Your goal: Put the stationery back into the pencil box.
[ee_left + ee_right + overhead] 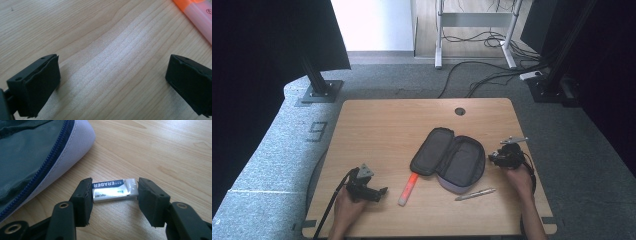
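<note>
The eraser [115, 190], a small white block in a printed paper sleeve, lies flat on the table [160, 147] just beside the pale rim of the open pencil case [37, 152], apart from it by a strip of bare wood. The right gripper [114, 195] has it bracketed end to end: one jaw sits against the sleeved end, the other right at the bare white end, and whether the pads already press or only touch cannot be told for certain; the eraser rests on the wood, not lifted. This reads as the grasp step of packing loose stationery into the case. The next move would call for finishing the squeeze along the eraser's length, lifting straight up so it does not pivot out, then carrying it over the zip edge and into the grey lining. In the high view the case [451, 159] lies spread open in the middle of the table, with the right gripper [496, 157] at its right edge, a silver pen [475, 194] in front of it and an orange highlighter [408, 188] to its left. The left gripper [382, 191] rests near that highlighter, its jaws wide apart over bare wood with nothing between them, the highlighter [197, 18] lying off to one side.
</note>
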A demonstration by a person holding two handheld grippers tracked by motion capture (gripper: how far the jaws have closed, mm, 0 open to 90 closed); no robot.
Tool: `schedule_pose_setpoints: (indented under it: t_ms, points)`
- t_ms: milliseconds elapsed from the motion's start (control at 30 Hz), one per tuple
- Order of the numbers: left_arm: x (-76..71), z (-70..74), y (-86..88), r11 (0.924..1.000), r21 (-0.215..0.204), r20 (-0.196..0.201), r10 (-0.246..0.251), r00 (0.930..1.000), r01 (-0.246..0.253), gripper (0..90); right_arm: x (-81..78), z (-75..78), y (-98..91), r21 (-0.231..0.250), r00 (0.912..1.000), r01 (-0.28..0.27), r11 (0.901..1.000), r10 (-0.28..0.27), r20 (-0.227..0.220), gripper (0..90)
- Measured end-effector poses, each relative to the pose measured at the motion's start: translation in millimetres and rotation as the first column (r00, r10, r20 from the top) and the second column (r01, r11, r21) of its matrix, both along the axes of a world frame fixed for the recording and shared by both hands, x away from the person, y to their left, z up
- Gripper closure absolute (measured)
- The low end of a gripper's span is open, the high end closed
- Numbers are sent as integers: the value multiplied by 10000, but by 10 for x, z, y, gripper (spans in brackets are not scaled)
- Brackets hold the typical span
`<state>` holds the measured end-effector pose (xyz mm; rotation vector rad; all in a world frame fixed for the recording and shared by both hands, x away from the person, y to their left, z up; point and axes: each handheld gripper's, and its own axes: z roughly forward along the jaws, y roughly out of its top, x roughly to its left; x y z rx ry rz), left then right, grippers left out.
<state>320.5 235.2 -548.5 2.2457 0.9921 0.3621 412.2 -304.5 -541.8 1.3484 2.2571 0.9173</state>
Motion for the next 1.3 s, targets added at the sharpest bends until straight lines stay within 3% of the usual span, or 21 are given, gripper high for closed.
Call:
schedule_pose_setpoints:
  t_ms: [233,833,1300]
  points:
    - [0,0,0,10000,0,-1,-2,10000,2,0,-24,31,-46,305,9997,243,9992,-240,-97,468]
    - [0,0,0,10000,0,-1,-1,10000,1,0,-184,349,-161,634,9972,415,9971,-452,590,468]
    - [-1,0,0,10000,-3,-1,3,10000,-3,0,-316,605,-124,903,9936,250,9956,-348,1078,468]
